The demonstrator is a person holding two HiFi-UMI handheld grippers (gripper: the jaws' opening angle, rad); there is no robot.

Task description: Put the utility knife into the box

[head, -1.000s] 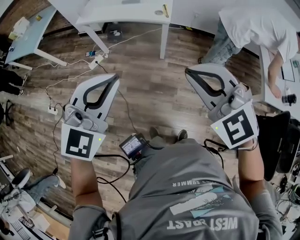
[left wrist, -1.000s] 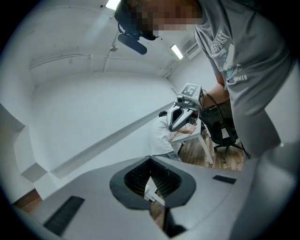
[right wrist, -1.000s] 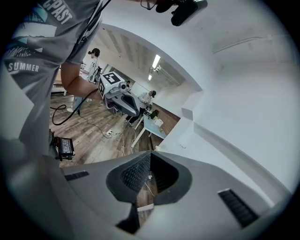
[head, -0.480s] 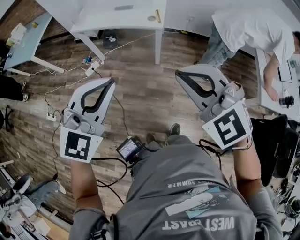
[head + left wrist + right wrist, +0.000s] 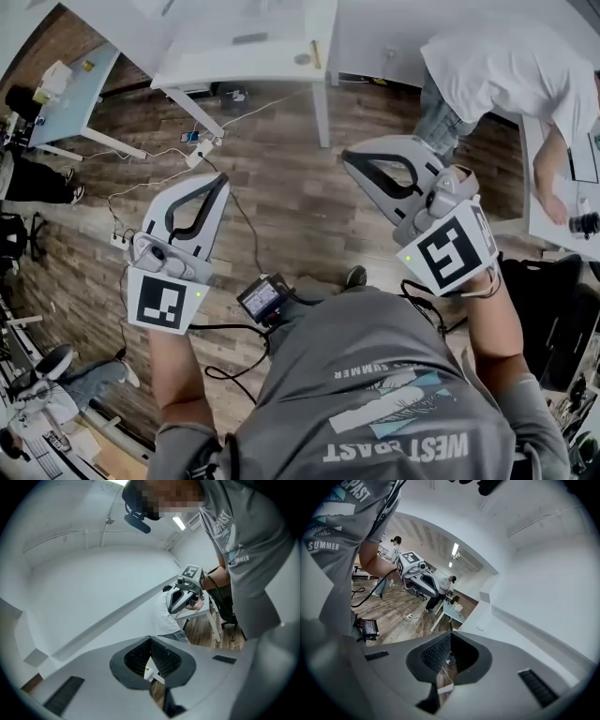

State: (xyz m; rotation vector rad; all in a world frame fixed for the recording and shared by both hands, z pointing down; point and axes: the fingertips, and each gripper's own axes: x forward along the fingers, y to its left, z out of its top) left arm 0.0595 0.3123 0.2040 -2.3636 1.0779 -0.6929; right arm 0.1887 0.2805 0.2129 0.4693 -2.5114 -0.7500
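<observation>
Grippers both clenched, both empty

Your left gripper (image 5: 218, 180) and right gripper (image 5: 352, 159) jut forward over the wood floor (image 5: 281, 187), jaws closed on nothing. Only the head view shows the white desk (image 5: 216, 52); a yellow item (image 5: 313, 53) lies near its right edge: knife or not, unclear.

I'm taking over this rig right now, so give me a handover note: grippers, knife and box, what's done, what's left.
Left hand-held gripper: shut, empty.
Right hand-held gripper: shut, empty.
Both are held above the wooden floor, short of the white table.
Utility knife and box: cannot be made out in any view.
Done: nothing that shows.
Left: find the knife, grasp it, put it into the box.
</observation>
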